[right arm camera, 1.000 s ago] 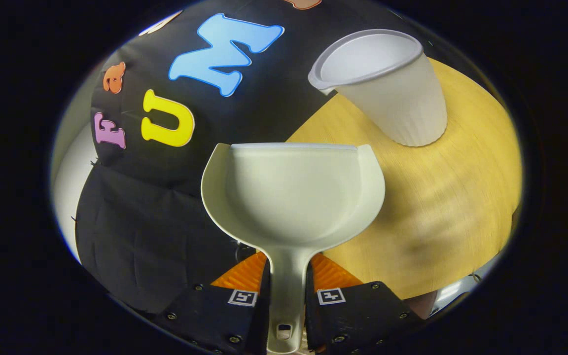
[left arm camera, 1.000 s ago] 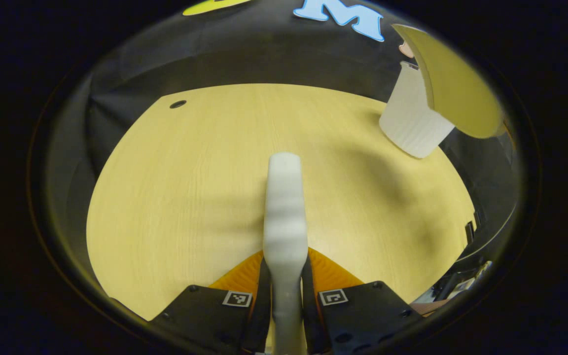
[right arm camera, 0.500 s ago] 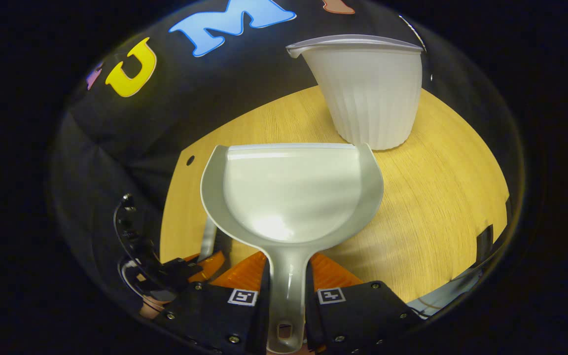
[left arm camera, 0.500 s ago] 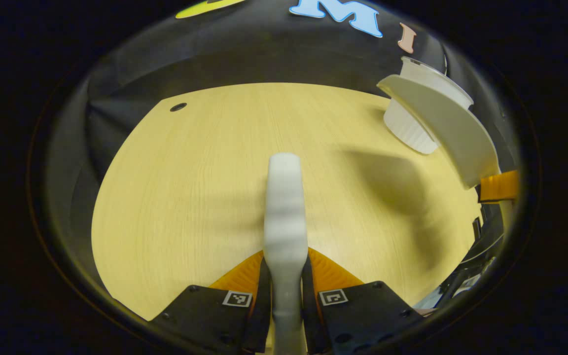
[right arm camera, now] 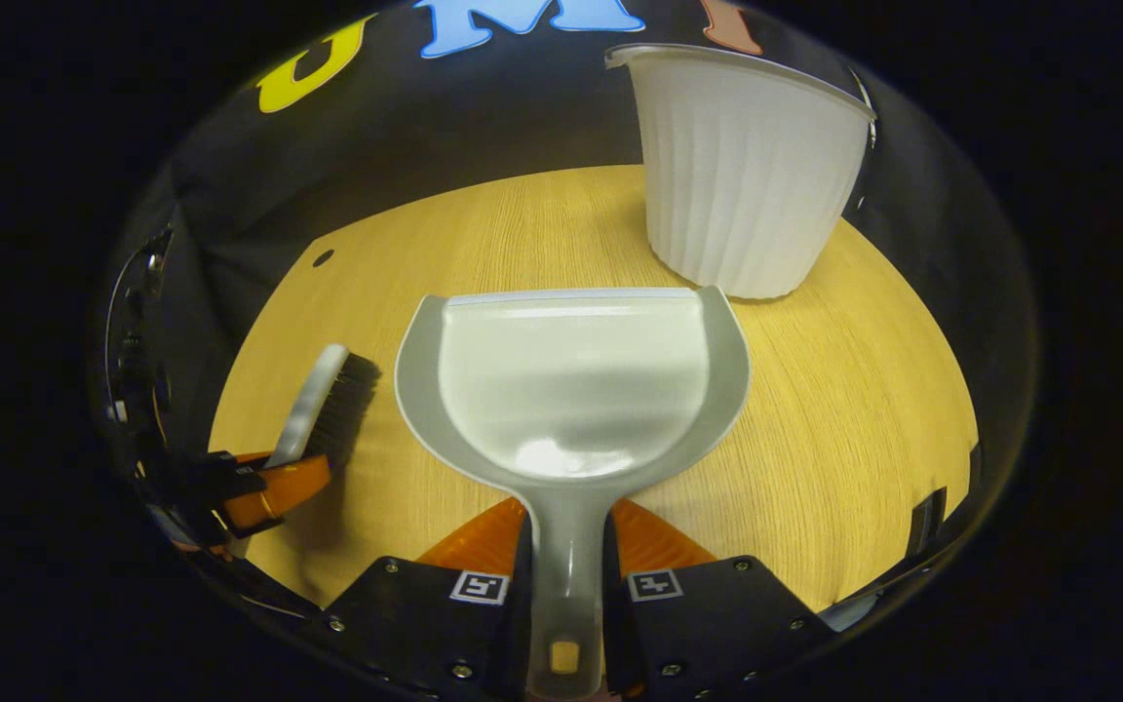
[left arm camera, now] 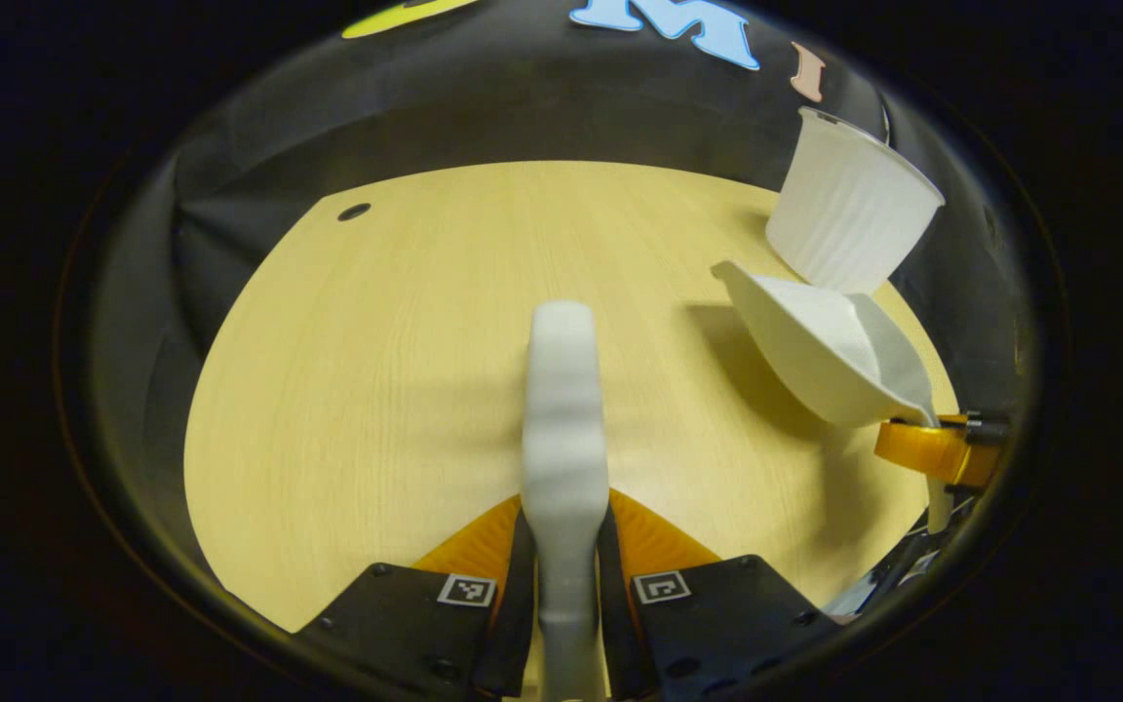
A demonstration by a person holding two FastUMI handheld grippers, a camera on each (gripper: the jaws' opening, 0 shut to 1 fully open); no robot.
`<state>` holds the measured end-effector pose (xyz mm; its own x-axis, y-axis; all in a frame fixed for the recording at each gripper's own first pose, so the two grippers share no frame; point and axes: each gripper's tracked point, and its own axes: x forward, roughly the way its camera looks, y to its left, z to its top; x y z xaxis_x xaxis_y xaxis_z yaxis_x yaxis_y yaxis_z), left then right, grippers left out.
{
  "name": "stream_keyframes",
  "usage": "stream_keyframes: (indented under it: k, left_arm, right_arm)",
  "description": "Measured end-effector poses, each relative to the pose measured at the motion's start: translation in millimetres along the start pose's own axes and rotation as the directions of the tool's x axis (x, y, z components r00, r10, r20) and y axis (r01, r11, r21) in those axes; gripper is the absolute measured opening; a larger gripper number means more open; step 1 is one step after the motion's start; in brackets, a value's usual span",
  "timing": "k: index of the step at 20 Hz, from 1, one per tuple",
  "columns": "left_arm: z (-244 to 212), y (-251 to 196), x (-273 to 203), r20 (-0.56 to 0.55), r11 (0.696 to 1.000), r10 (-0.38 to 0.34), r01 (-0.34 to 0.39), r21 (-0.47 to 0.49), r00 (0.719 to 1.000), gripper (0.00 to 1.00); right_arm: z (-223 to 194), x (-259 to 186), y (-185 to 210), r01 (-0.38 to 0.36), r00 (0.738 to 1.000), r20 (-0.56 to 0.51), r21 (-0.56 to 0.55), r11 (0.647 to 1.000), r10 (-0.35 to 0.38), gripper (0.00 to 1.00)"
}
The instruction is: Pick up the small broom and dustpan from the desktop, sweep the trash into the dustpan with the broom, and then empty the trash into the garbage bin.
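My left gripper (left arm camera: pixel 564 526) is shut on the small broom (left arm camera: pixel 564 419), whose pale back runs straight ahead over the wooden table (left arm camera: pixel 376 370). In the right gripper view the broom (right arm camera: pixel 323 400) shows black bristles pointing down, low over the table at the left. My right gripper (right arm camera: pixel 566 536) is shut on the handle of the grey dustpan (right arm camera: pixel 571 385), held roughly level just above the table with its lip facing the bin. The pan's inside is bare. In the left gripper view the dustpan (left arm camera: pixel 820 356) hangs at the right, just in front of the bin.
A white ribbed garbage bin (right arm camera: pixel 742 180) stands upright at the table's far right, near the black cloth wall; it also appears in the left gripper view (left arm camera: pixel 849 229). A small dark hole (left arm camera: pixel 354 211) marks the table's far left corner.
The right gripper has swung the dustpan back from beside the bin's mouth and lowered it to level over the table. The left gripper and broom have hardly moved.
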<state>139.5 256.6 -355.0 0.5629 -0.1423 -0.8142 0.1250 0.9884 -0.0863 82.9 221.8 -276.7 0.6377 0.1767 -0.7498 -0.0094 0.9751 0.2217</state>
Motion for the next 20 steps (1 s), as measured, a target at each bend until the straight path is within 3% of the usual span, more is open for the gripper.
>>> stream_keyframes:
  k: [7, 14, 15, 16, 18, 20]
  left_arm:
    - [6, -70, 28, -0.02, 0.999, 0.04, -0.04, 0.001, 0.999, 0.4]
    - [17, -128, 50, -0.016, 0.996, 0.087, -0.087, 0.009, 0.996, 0.46]
    - [21, -139, 50, -0.013, 0.996, 0.09, -0.09, 0.009, 0.996, 0.46]
    - [25, -150, 51, -0.005, 0.996, 0.09, -0.09, 0.009, 0.996, 0.51]
    - [38, -172, 49, 0.023, 0.995, 0.1, -0.1, 0.008, 0.995, 0.75]
    - [53, -194, 45, 0.065, 0.993, 0.119, -0.12, 0.008, 0.991, 0.89]
  right_arm:
    - [-12, 22, -3, 0.004, 0.999, -0.052, 0.02, 1.0, -0.003, 0.3]
    - [-13, 22, -3, 0.016, 0.997, -0.076, 0.002, 1.0, -0.015, 0.35]
    - [-12, 21, -3, 0.015, 0.996, -0.082, -0.002, 1.0, -0.015, 0.39]
    - [-12, 20, -3, 0.009, 0.997, -0.082, -0.006, 1.0, -0.01, 0.39]
    - [-12, 15, -5, 0.004, 0.997, -0.08, -0.017, 1.0, -0.005, 0.58]
    - [-10, 8, -7, -0.009, 0.997, -0.072, -0.028, 1.0, 0.006, 0.67]
